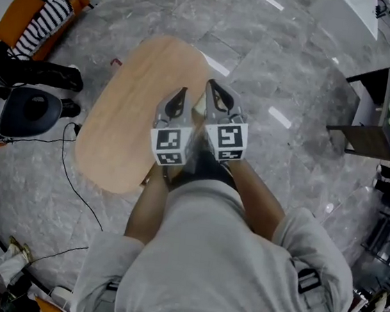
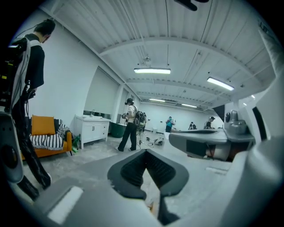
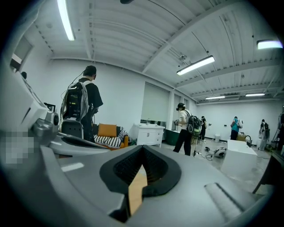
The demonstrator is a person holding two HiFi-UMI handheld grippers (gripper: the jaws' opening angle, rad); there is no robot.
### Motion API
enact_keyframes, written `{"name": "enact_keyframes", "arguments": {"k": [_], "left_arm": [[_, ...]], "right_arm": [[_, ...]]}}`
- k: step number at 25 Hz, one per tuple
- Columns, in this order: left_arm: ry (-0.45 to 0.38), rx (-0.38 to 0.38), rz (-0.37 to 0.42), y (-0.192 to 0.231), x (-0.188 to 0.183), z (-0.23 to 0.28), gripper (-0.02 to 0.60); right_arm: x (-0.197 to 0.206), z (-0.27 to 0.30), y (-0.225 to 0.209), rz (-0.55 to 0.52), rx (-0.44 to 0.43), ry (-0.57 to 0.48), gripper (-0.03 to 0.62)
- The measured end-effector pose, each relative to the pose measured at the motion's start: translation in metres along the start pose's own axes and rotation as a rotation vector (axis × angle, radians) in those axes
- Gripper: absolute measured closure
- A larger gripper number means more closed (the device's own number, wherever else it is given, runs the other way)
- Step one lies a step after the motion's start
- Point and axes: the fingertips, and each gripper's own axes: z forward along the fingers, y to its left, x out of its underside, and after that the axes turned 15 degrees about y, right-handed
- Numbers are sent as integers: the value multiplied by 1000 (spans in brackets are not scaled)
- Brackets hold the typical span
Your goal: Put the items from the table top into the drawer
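Jaws pressed together and empty, the left gripper (image 1: 183,91) and the right gripper (image 1: 211,84) are held side by side, almost touching and pointing nearly level. Just beneath and ahead of both lies the oval wooden desk (image 1: 126,112), standing on grey marble floor (image 1: 275,70). Well off to the left gripper's left stands an orange sofa (image 2: 43,126) with a striped cushion (image 2: 46,141), and a white cabinet (image 2: 94,129) stands beyond it.

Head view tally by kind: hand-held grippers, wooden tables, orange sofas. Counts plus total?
hand-held grippers: 2 (left hand-held gripper, right hand-held gripper)
wooden table: 1
orange sofa: 1
Total: 4
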Motion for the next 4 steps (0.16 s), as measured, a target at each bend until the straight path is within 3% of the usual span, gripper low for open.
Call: {"name": "enact_keyframes", "arguments": {"k": [4], "left_arm": [[4,15,-6,-8,3,-6,561]], "right_arm": [[4,-9,3,-9,-1,10,588]]}}
